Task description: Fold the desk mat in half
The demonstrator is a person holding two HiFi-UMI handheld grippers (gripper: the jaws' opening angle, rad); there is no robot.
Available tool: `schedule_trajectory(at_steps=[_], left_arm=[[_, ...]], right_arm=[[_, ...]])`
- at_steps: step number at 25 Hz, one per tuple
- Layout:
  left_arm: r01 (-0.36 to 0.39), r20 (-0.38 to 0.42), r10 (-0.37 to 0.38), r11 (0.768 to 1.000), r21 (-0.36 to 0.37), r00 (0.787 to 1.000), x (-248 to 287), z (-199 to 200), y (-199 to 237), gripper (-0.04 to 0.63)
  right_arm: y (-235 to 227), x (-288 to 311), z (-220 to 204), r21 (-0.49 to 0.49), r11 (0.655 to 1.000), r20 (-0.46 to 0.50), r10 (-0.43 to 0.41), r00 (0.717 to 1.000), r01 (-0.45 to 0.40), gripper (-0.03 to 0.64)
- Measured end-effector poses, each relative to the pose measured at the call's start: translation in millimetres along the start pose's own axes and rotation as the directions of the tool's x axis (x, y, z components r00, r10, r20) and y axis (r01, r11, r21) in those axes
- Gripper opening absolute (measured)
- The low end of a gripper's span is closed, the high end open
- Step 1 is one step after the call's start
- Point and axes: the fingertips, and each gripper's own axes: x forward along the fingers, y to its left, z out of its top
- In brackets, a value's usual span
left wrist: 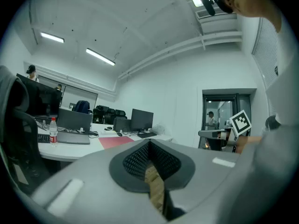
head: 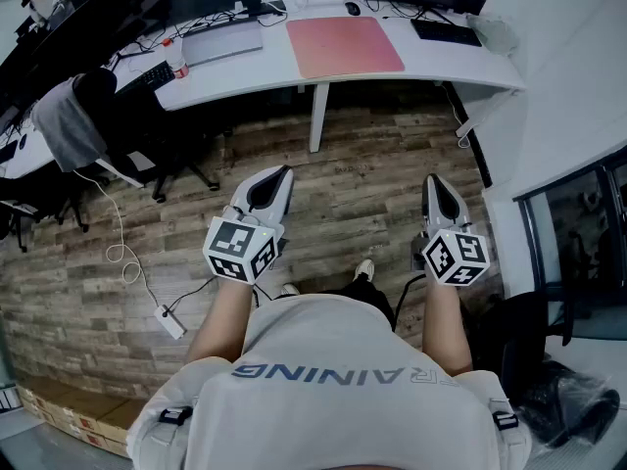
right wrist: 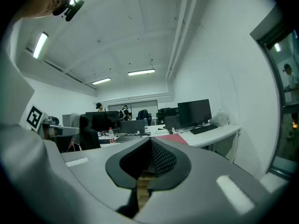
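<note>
The pink desk mat (head: 343, 45) lies flat and unfolded on the white desk (head: 441, 62) at the far side of the head view. It shows as a thin red strip (left wrist: 117, 141) in the left gripper view and again as the mat (right wrist: 170, 138) in the right gripper view. Both grippers hang over the wooden floor, well short of the desk. My left gripper (head: 279, 172) is shut with nothing in it, its tips (left wrist: 150, 141) meeting. My right gripper (head: 431, 179) is likewise shut and empty (right wrist: 150, 140).
A laptop (head: 220, 42) sits left of the mat, a keyboard (head: 446, 30) right of it, a mouse (head: 353, 8) and monitors behind. The desk leg (head: 318, 116) stands ahead. An office chair with a grey jacket (head: 88, 116) is at left. A cable and adapter (head: 168, 321) lie on the floor.
</note>
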Motion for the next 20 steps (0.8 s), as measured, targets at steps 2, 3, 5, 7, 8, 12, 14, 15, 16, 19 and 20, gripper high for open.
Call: schedule_trajectory(at_steps=[2, 3, 5, 7, 8, 12, 14, 15, 16, 19, 20], left_arm=[[0.003, -0.001, -0.003, 1.0, 0.0, 1.0, -1.7, -0.5, 1.0, -0.002], [0.004, -0.002, -0.004, 1.0, -0.001, 1.0, -2.4, -0.8, 1.7, -0.002], [0.006, -0.002, -0.006, 1.0, -0.002, 1.0, -3.0, -1.3, 3.5, -0.002], [0.009, -0.001, -0.009, 1.0, -0.003, 1.0, -2.9, -1.1, 4.7, -0.002], [0.011, -0.001, -0.011, 1.0, -0.003, 1.0, -2.9, -0.9, 5.0, -0.002], [0.011, 0.003, -0.011, 1.0, -0.004, 1.0, -6.9, -0.7, 8.2, -0.002], [0.007, 0.007, -0.007, 1.0, -0.007, 1.0, -9.4, -0.2, 10.6, -0.002], [0.005, 0.008, -0.005, 1.0, -0.009, 1.0, -10.5, -0.1, 12.0, -0.002], [0.002, 0.01, -0.002, 1.0, -0.011, 1.0, -11.4, -0.2, 13.7, -0.002], [-0.006, 0.012, 0.006, 1.0, -0.019, 1.0, -12.8, -1.9, 19.2, -0.002], [-0.007, 0.01, 0.007, 1.0, -0.023, 1.0, -12.5, -3.3, 21.2, -0.002]], right_arm=[[3.1, 0.0, -1.4, 0.001, 1.0, -0.002, 0.0, 1.0, 0.0, 0.015], [4.5, 0.2, -1.9, 0.002, 1.0, -0.003, -0.001, 1.0, 0.001, 0.015], [6.7, 1.2, -2.5, 0.003, 1.0, -0.004, -0.002, 1.0, 0.002, 0.015], [7.8, 2.0, -3.2, 0.002, 1.0, -0.005, -0.005, 1.0, 0.005, 0.015], [8.1, 2.0, -3.6, 0.001, 1.0, -0.006, -0.007, 1.0, 0.007, 0.015], [10.7, 1.9, -5.3, 0.007, 1.0, -0.006, -0.012, 1.0, 0.012, 0.015], [13.2, 2.8, -4.7, 0.004, 1.0, -0.007, -0.01, 1.0, 0.01, 0.015], [14.5, 3.7, -4.1, 0.001, 1.0, -0.007, -0.008, 1.0, 0.008, 0.015], [15.8, 4.8, -3.4, -0.001, 1.0, -0.005, -0.006, 1.0, 0.006, 0.015], [18.3, 8.7, -0.8, 0.018, 1.0, 0.011, 0.001, 1.0, -0.001, 0.017], [18.3, 10.2, -0.9, 0.029, 1.0, 0.014, -0.001, 1.0, 0.0, 0.017]])
